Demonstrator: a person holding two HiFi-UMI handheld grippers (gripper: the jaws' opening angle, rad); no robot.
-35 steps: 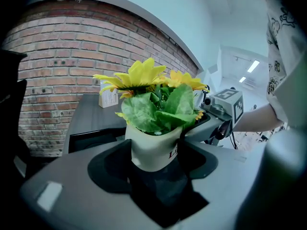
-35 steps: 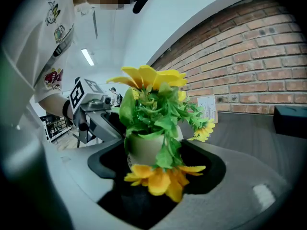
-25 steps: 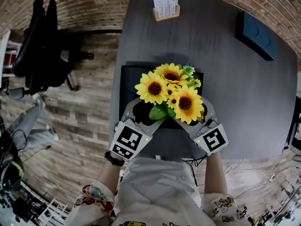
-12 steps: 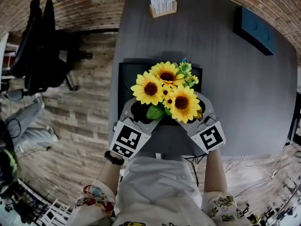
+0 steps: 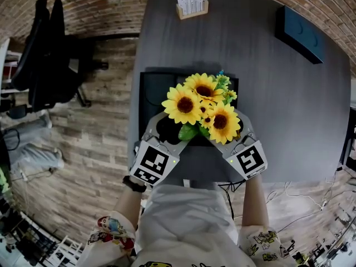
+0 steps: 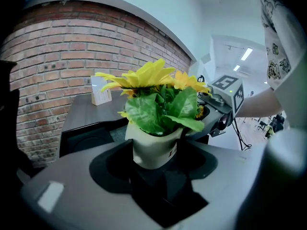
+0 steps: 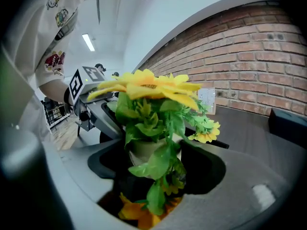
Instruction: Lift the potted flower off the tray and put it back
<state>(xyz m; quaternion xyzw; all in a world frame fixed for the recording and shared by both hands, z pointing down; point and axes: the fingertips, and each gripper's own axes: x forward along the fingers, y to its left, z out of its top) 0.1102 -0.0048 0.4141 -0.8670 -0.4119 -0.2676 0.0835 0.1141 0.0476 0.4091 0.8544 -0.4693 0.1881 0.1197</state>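
The potted flower (image 5: pixel 203 107), yellow sunflowers with green leaves in a small cream pot (image 6: pixel 153 147), sits over the near part of the black tray (image 5: pixel 150 88). My left gripper (image 5: pixel 178 128) comes in from the lower left and my right gripper (image 5: pixel 222 129) from the lower right. Both have their jaws set wide around the pot, pressing on its sides. In the left gripper view the pot fills the gap between the jaws of my left gripper (image 6: pixel 153 152). In the right gripper view, leaves hide most of the pot (image 7: pixel 144 150). Whether the pot's base touches the tray is hidden.
A wooden card holder (image 5: pixel 191 3) stands at the table's far edge. A dark flat box (image 5: pixel 300 35) lies far right. An office chair (image 5: pixel 50 54) stands on the floor to the left, and cables trail at the lower right.
The sunflower heads swayed slightly left, then back right. Both grippers stay around the pot in almost the same place.
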